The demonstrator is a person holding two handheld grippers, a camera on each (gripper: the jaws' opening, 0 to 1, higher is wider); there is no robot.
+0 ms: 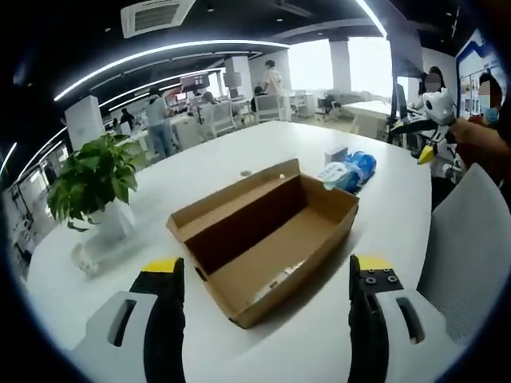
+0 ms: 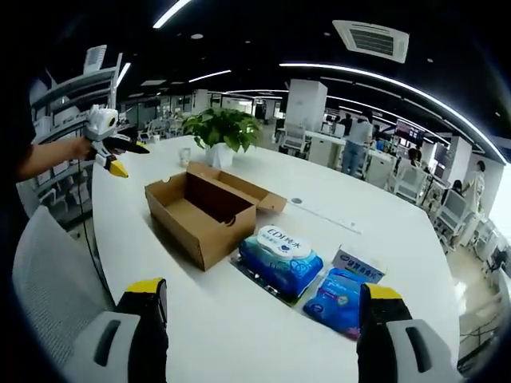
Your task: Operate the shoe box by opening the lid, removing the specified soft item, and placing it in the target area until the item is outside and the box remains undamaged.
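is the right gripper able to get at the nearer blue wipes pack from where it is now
Probably yes. The right gripper is open and empty, and the nearer wipes pack lies flat on the white table just ahead of it, beside the open shoe box, with nothing between.

This is an open-plan office. A long white table (image 2: 239, 319) runs through it with a grey chair (image 1: 467, 239) at its edge, and a potted plant (image 1: 92, 179) stands near its far corner. Behind are rows of desks with people (image 2: 355, 144), white pillars (image 2: 306, 104), ceiling light strips (image 1: 152, 56), an air-conditioning vent (image 2: 370, 38) and bright windows (image 1: 335, 64).
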